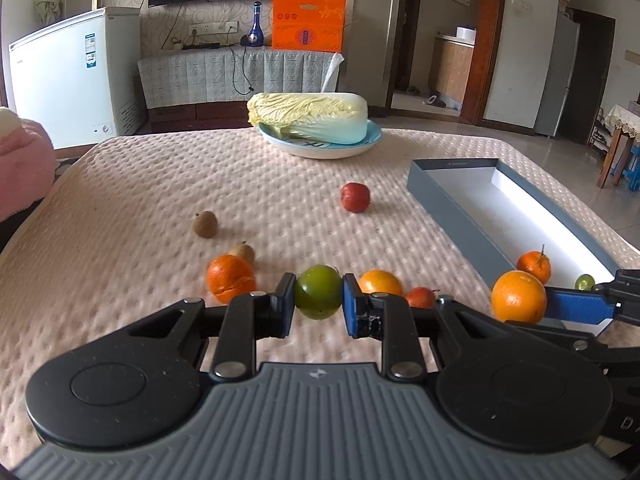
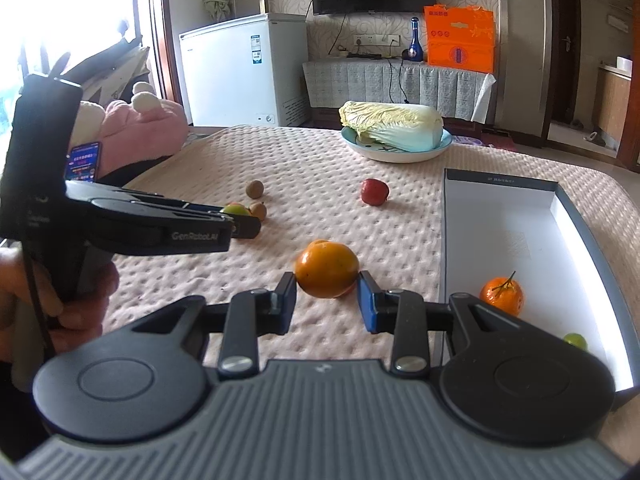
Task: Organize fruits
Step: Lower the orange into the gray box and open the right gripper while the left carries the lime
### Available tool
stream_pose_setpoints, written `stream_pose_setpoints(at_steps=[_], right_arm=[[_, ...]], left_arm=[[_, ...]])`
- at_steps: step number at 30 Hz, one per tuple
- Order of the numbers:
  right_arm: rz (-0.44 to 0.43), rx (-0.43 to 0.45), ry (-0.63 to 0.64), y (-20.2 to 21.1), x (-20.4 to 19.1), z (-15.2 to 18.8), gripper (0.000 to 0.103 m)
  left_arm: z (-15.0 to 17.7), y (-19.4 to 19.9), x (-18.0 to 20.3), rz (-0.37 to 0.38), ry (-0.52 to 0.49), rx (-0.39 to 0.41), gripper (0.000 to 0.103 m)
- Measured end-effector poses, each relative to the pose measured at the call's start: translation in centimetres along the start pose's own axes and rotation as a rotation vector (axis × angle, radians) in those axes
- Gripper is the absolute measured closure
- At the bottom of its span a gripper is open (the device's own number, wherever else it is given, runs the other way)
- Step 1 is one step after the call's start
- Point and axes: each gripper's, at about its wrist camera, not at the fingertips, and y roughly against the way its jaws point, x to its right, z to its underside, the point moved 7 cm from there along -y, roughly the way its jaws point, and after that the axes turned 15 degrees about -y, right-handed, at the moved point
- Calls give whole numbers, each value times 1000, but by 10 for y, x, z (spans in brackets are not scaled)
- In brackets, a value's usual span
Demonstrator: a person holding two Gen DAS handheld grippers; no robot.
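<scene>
My left gripper point(image 1: 319, 298) is shut on a green fruit point(image 1: 319, 298) just above the pink table cover. My right gripper point(image 2: 327, 294) is shut on an orange fruit point(image 2: 327, 269); it also shows in the left wrist view point(image 1: 518, 297) beside the grey box point(image 1: 448, 208). The box point(image 2: 452, 240) holds a stemmed tangerine point(image 2: 501, 295) and a small green fruit point(image 2: 576, 340). Loose on the cover lie a red apple point(image 1: 355, 197), a brown kiwi point(image 1: 205, 224), a pear point(image 1: 243, 252), a cut orange point(image 1: 231, 284), another orange point(image 1: 380, 282) and a small red fruit point(image 1: 420, 297).
A blue plate point(image 1: 320, 148) with a napa cabbage point(image 1: 308, 116) stands at the table's far side. A pink plush toy point(image 2: 144, 124) and a phone point(image 2: 83, 160) sit at the left edge. A white freezer point(image 1: 72, 76) stands beyond the table.
</scene>
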Motion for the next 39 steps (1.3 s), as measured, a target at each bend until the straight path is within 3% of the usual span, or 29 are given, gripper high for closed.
stream_pose_setpoints(at_steps=[14, 28, 39], right_arm=[[0, 24, -36, 12, 14, -6, 67], [12, 35, -58, 11, 20, -10, 67], [132, 77, -177, 21, 72, -26, 67]], left_arm=[[-11, -4, 22, 16, -26, 13, 74], [-16, 4, 15, 10, -35, 44, 74], [-19, 4, 22, 29, -34, 51, 74]])
